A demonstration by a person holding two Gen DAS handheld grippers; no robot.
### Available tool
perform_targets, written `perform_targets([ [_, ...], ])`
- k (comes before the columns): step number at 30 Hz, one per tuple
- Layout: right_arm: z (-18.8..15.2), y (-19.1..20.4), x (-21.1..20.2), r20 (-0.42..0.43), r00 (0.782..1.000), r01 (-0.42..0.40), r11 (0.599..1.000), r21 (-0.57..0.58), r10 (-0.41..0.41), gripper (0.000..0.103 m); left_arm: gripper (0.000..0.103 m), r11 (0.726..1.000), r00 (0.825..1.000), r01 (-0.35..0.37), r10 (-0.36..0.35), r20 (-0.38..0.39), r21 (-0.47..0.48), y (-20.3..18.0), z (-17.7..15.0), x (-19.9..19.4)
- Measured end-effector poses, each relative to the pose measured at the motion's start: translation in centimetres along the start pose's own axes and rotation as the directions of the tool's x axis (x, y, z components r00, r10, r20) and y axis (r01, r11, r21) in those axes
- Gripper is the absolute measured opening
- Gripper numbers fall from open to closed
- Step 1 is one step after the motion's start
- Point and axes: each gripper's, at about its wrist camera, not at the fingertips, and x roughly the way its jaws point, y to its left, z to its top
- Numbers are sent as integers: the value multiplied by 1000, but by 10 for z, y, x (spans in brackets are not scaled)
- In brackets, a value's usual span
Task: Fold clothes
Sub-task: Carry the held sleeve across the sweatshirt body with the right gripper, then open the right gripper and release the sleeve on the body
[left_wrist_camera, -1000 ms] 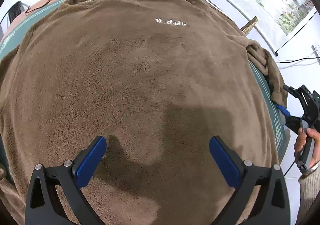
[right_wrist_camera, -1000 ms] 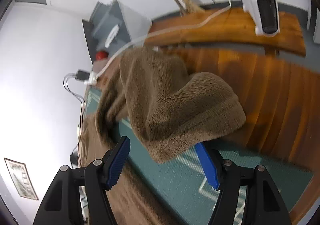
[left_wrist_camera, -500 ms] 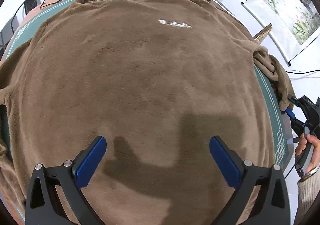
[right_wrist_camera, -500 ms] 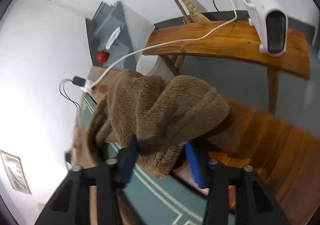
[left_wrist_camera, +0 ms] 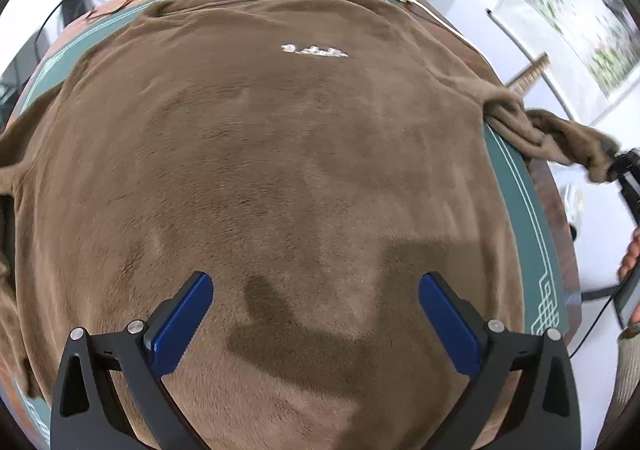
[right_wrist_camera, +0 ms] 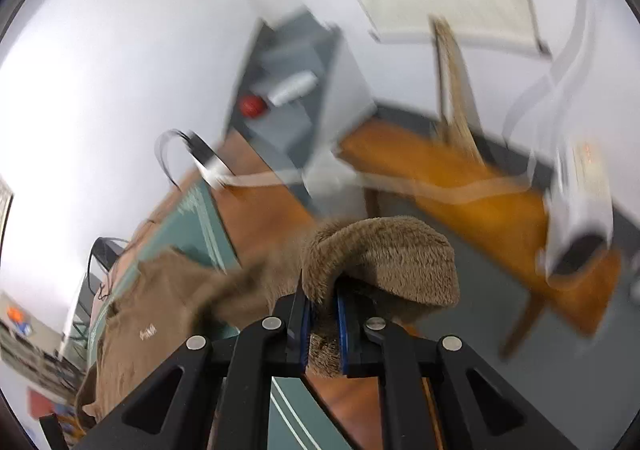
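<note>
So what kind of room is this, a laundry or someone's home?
Probably a living space or home office: a brown fleece sweater lies on a green-matted table, a landscape painting hangs on the wall, and a wooden bench stands nearby.

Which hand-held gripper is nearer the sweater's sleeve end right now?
Right. The right hand-held gripper has just closed on the sleeve end, pads pressing the fabric. The left hand-held gripper hovers open above the brown sweater body, well away from that sleeve.
</note>
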Motion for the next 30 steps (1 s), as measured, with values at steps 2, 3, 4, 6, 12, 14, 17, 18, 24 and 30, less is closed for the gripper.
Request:
perform_targets([
  [2, 20, 26, -11, 63, 997, -29, 997, -74, 34, 12, 103, 999, 1000, -4, 5, 10, -37, 8, -3, -4],
  [3, 29, 39, -16, 94, 994, -42, 993, -112, 53, 11, 103, 999, 1000, -6, 7, 15, -49, 12, -4, -6],
  [4, 38, 52, -22, 122, 990, -55, 987, -150, 73, 11, 103, 998, 1000, -10, 11, 21, -62, 17, -6, -10],
  [6, 46, 86, -32, 157, 978, -98, 968, -230, 136, 11, 103, 995, 999, -25, 28, 34, -99, 26, -8, -16],
  [12, 9, 227, -52, -10, 907, -333, 703, -629, 421, 12, 103, 980, 996, -42, 57, 71, -196, 54, -12, -33],
  [14, -22, 262, -49, -173, 873, -432, 559, -708, 456, 12, 103, 973, 994, -50, 71, 85, -227, 67, -13, -40],
  [17, -74, 296, -38, -332, 845, -501, 402, -767, 420, 30, 103, 960, 991, -65, 94, 94, -271, 88, -15, -46],
  [18, -88, 300, -34, -362, 841, -512, 378, -771, 402, 56, 103, 956, 990, -70, 101, 95, -285, 95, -16, -48],
  [24, -130, 292, -18, -476, 796, -600, 385, -701, 374, 81, 103, 940, 992, -75, 106, 75, -332, 124, -20, -46],
  [30, -93, 238, 22, -456, 822, -549, 688, -475, 342, 81, 103, 951, 996, -47, 69, 64, -306, 121, -12, -35],
])
